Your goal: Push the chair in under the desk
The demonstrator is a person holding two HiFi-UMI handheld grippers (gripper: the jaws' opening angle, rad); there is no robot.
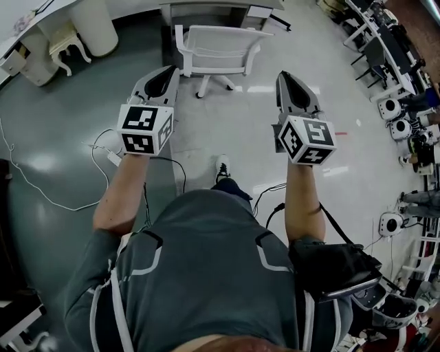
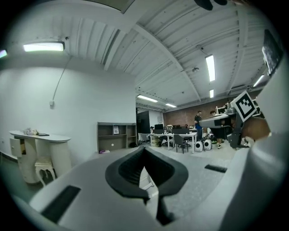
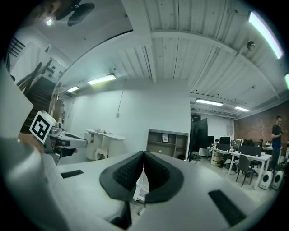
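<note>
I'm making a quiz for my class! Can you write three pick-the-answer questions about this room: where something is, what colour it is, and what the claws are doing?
1. Where is the chair?
A) ahead of both claws, by the desk
B) behind the person
C) on top of the desk

2. What colour is the chair?
A) red
B) white
C) black

3. How are the left claw and right claw?
A) both wide open
B) both shut, holding nothing
C) each holding a cup

Answers:
1 A: the head view shows it standing past the claw tips, in front of the desk.
2 B: its seat and back are white.
3 B: each gripper view shows the pads together with nothing between them.
</note>
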